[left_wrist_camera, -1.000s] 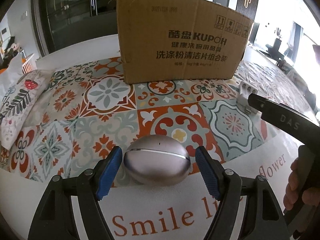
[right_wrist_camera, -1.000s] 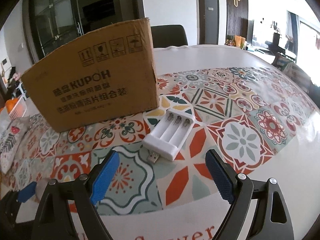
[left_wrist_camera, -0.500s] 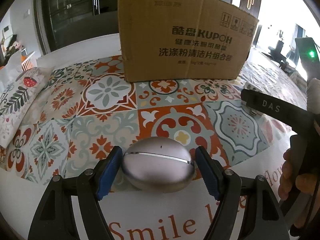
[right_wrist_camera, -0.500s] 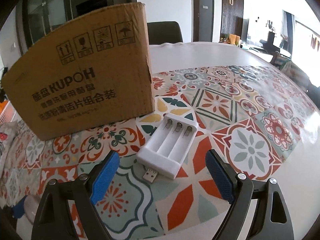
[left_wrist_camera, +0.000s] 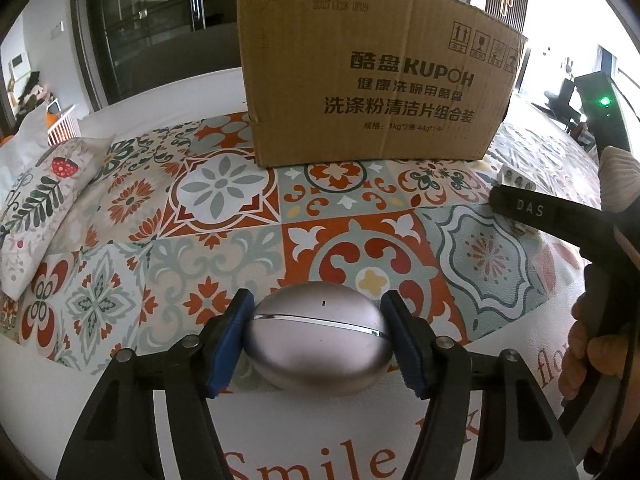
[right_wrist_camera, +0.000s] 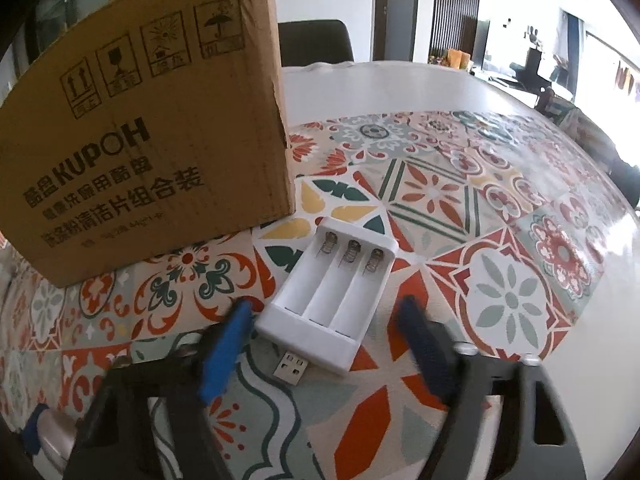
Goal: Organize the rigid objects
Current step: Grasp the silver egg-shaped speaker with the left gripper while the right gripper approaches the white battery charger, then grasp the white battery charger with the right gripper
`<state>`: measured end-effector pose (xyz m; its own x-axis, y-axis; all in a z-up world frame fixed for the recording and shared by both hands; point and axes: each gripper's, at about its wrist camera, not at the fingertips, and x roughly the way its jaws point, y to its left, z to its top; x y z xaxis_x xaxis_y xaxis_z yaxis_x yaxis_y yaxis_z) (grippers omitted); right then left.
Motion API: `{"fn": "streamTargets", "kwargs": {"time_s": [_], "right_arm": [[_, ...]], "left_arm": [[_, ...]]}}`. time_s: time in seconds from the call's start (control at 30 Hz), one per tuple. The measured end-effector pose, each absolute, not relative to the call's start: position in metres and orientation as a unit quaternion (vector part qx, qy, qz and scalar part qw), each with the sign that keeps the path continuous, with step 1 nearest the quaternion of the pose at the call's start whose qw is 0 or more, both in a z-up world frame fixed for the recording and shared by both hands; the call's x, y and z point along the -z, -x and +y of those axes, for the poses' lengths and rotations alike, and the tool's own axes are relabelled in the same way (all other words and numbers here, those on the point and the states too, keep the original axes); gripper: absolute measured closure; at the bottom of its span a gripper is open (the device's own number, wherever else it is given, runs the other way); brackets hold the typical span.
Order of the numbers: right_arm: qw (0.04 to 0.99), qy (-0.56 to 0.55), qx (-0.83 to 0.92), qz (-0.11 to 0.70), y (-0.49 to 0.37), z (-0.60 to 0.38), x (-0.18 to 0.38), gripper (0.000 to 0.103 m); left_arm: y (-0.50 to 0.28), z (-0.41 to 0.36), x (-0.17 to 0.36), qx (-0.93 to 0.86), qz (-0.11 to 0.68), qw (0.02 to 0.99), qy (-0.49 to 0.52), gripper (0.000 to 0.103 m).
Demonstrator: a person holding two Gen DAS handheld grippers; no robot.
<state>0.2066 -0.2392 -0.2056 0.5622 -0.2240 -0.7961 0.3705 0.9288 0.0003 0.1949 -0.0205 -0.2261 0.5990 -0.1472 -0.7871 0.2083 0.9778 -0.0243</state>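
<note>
The big cardboard box (left_wrist_camera: 372, 68) stands upright on the patterned tablecloth (left_wrist_camera: 224, 216), and everything else sits on the near side of it. Well in front of the box, close to the cloth's printed edge, the left gripper (left_wrist_camera: 318, 338) has just been closing, and its blue pads (left_wrist_camera: 230, 338) now press on both ends of a silver egg-shaped case (left_wrist_camera: 320, 344). The case rests on the cloth with its seam running across from pad to pad (a tiny dark dot shows on its top half).

Off the box's right front corner lies a white battery charger (right_wrist_camera: 332, 296), flat on the cloth, three empty slots facing up, with its springs at the end nearer the box. Its USB plug (right_wrist_camera: 291, 367) sticks out from the end away from the box. The right gripper (right_wrist_camera: 326, 344) has come in over that end. Its jaws have just been narrowing, and the charger's near end sits between them, yet a gap shows on each side, wider on the right (the pads are blurred), so they are not pinching it.

From the left wrist view, the right-hand tool's black body (left_wrist_camera: 560, 220) crosses in front of the box's right corner, with the person's hand (left_wrist_camera: 588, 344) wrapped on its grip. To the left of the box, a flowered cushion (left_wrist_camera: 36, 208) lies at the table's edge.
</note>
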Motion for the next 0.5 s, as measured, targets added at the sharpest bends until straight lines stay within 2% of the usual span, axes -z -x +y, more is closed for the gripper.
{"fn": "streamTargets", "kwargs": {"time_s": [0.13,0.5], "right_arm": [[0.884,-0.077,0.156,0.434,-0.201,-0.24,0.204,0.048],[0.9,-0.056,0.089,0.423,-0.16,-0.224,0.2,0.05]], "left_arm": [[-0.194,-0.02,0.226,0.1,0.436,0.894,-0.032,0.038],[-0.18,-0.018,0.224,0.109,0.432,0.895,-0.02,0.039]]}}
